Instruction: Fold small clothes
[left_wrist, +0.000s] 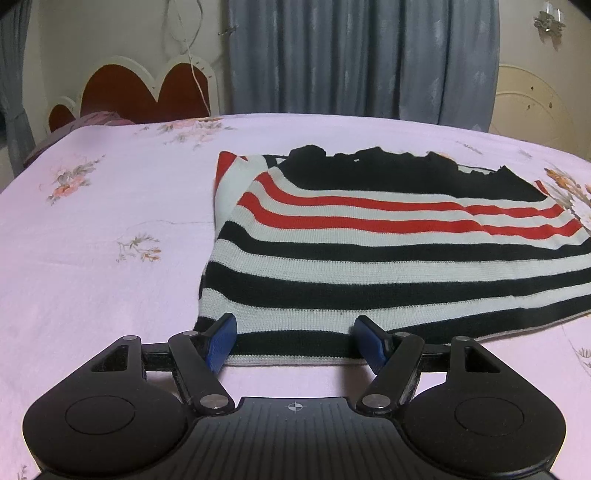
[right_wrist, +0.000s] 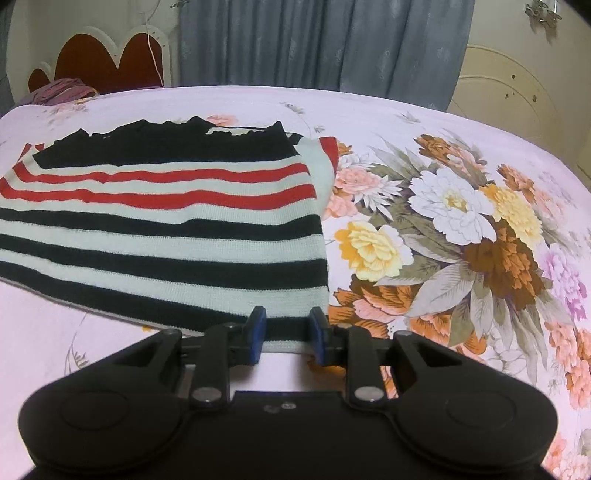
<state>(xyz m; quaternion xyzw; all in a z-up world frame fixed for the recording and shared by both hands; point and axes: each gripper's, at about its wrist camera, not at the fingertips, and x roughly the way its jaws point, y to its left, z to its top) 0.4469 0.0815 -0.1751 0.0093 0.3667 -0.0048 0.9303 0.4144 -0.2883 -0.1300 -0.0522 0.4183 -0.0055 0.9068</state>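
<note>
A knit sweater (left_wrist: 369, 258) with black, white and red stripes lies flat on the bed, its black collar at the far end. My left gripper (left_wrist: 295, 341) is open wide at the near left corner. Its blue pads (left_wrist: 221, 341) straddle a long stretch of the bottom hem. My right gripper (right_wrist: 288, 338) sits at the near right corner of the sweater (right_wrist: 166, 229). Its jaws are much narrower, with a short piece of hem lying flat between the blue pads (right_wrist: 257, 334). The fabric there is not bunched or lifted.
The pink bedsheet (left_wrist: 92, 221) has a large flower print (right_wrist: 461, 240) to the right of the sweater. A red and white headboard (left_wrist: 147, 88) and a purple cloth (right_wrist: 62, 92) are at the far left. Grey curtains (left_wrist: 351, 55) hang behind the bed.
</note>
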